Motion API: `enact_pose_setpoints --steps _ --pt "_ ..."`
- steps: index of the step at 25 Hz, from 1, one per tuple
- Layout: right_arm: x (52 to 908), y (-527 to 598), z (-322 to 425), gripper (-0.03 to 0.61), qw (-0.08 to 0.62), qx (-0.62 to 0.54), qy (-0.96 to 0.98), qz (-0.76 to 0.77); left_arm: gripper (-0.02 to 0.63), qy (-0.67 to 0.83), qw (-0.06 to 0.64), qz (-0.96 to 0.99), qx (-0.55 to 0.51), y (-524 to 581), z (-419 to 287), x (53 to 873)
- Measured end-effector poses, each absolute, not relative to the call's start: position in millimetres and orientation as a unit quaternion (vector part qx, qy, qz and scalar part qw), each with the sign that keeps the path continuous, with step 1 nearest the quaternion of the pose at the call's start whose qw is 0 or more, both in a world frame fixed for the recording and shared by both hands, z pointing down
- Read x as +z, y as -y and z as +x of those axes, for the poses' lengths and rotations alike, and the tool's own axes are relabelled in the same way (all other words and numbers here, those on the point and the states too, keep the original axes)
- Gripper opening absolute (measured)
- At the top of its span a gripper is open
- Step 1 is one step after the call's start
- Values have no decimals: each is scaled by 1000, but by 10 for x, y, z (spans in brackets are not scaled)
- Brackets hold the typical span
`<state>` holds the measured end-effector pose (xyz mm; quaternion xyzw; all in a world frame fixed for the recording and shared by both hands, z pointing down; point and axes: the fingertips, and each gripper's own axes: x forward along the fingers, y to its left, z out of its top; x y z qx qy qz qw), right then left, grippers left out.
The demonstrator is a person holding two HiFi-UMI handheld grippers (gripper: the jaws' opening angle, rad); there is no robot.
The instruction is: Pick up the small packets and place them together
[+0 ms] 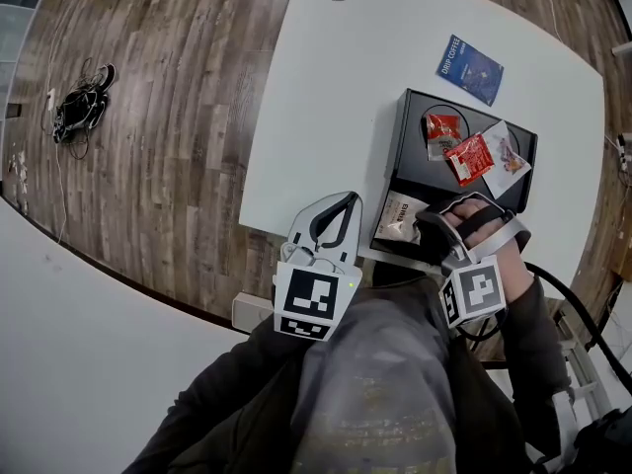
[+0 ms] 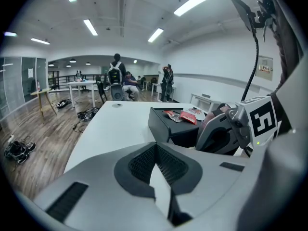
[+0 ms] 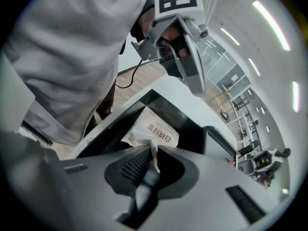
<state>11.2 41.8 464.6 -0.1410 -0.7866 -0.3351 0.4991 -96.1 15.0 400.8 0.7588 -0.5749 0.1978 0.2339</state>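
One packet pinched, more waiting

Low in the head view, near 6 o'clock, the left tool hangs over the near edge of the white bench. Its jaws are squeezed together with nothing in them. Just at its 3 o'clock lies the tan packet, in the near end of the black tray. The right tool comes down on it from 5 o'clock and is clenched on one crinkled corner. The rest of the packet lies flat on the tray floor, ahead of the jaws.

This packet looks light, thin and floppy, like paper with something soft inside. I think it will bend and dangle when lifted by a corner. It may slip out or tear if tugged fast. A grip deeper along the sealed edge would likely be safer.

At 1 o'clock from the tan packet, at the tray's far end, two red packets and a white packet lie in a little heap. A blue packet lies alone on the bench, at 12 o'clock from that heap.
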Motion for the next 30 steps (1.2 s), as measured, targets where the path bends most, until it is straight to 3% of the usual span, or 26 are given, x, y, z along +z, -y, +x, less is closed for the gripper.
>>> enact_pose_setpoints --steps 7,22,30 --pt "4508 -438 92 11 485 -329 802 -119 3 572 230 762 197 -147 -956 4001" --pt "3846 -436 278 11 469 -311 826 -6 3 538 188 801 183 -116 -750 3758" --pt "3471 186 392 11 472 -304 817 130 3 535 161 811 175 16 -696 3529"
